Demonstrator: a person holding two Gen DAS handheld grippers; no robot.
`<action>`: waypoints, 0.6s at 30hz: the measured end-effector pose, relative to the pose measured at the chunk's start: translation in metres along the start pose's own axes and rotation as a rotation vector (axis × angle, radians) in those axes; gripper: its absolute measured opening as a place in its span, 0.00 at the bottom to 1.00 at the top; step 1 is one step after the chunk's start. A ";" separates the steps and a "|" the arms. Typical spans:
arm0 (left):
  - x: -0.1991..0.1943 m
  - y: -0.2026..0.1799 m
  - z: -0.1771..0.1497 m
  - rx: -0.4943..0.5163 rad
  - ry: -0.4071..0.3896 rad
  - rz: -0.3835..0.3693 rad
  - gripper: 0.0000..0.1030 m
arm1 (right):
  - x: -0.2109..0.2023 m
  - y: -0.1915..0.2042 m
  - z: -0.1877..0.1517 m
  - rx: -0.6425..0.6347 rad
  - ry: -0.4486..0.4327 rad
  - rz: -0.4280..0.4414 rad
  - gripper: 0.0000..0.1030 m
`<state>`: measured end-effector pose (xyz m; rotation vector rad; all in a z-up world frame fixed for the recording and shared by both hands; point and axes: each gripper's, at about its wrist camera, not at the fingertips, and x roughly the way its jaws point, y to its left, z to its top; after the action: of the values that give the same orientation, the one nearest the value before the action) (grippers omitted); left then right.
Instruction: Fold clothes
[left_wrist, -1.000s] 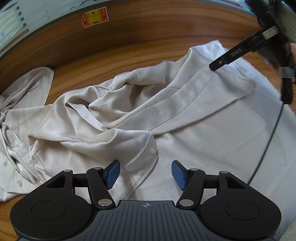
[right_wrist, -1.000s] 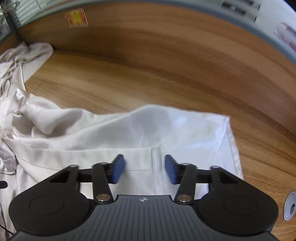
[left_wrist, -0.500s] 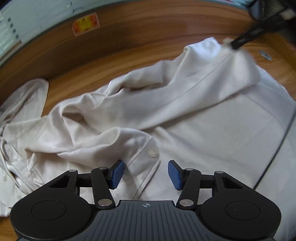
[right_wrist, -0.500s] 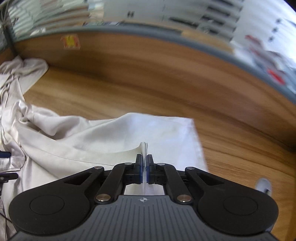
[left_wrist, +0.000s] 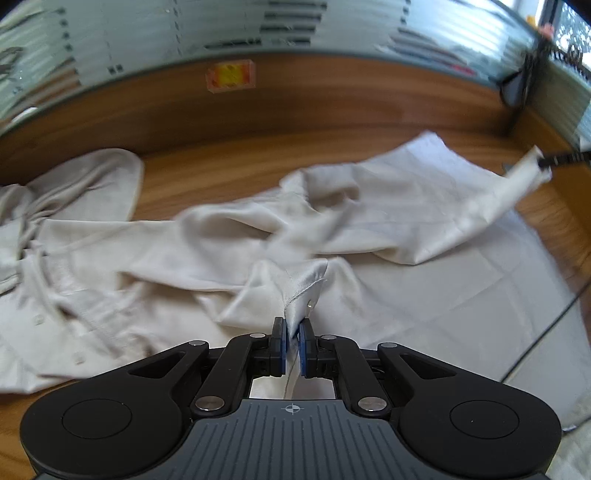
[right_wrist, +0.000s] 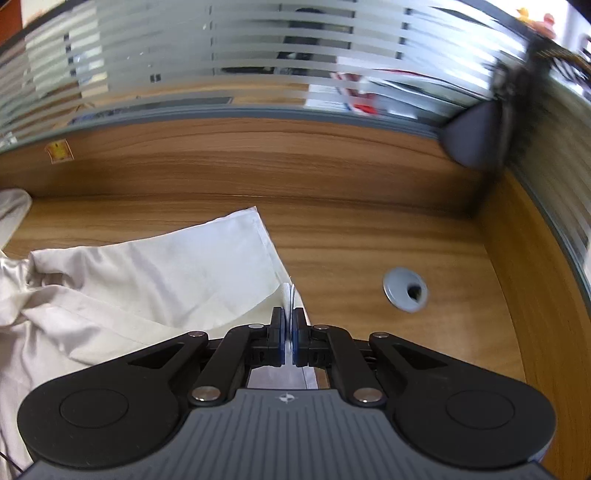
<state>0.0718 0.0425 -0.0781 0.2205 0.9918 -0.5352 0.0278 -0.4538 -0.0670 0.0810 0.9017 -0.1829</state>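
A cream button shirt (left_wrist: 406, 206) lies rumpled across the wooden desk. In the left wrist view my left gripper (left_wrist: 291, 325) has its jaws closing, and the blue pads pinch the buttoned sleeve cuff (left_wrist: 303, 284), which is raised off the cloth. Far right in that view, my right gripper (left_wrist: 554, 159) pulls a corner of the shirt up and taut. In the right wrist view the right gripper (right_wrist: 288, 314) is shut on a folded edge of the shirt (right_wrist: 166, 266), which hangs from it down to the left.
The desk (right_wrist: 351, 240) has a grey cable grommet (right_wrist: 405, 290) right of the shirt. A wooden back panel bears an orange sticker (left_wrist: 231, 75), with striped frosted glass above. More crumpled cream cloth (left_wrist: 74, 184) lies far left. A thin black cable (left_wrist: 546, 332) crosses the shirt's right side.
Both grippers went from open to closed on the shirt, the right first. The right carried its edge up and to the right. The left closed on the cuff and lifted it.
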 end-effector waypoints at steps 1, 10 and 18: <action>-0.006 0.005 -0.001 -0.003 -0.003 0.002 0.09 | -0.006 -0.003 -0.007 0.007 -0.003 -0.002 0.04; -0.025 0.032 -0.012 0.021 0.052 0.018 0.09 | -0.021 -0.025 -0.064 0.027 0.046 -0.080 0.04; -0.025 0.040 -0.033 0.020 0.139 0.065 0.09 | 0.002 -0.026 -0.075 0.043 0.114 -0.140 0.05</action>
<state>0.0577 0.0983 -0.0779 0.3096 1.1110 -0.4755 -0.0347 -0.4689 -0.1146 0.0687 1.0175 -0.3303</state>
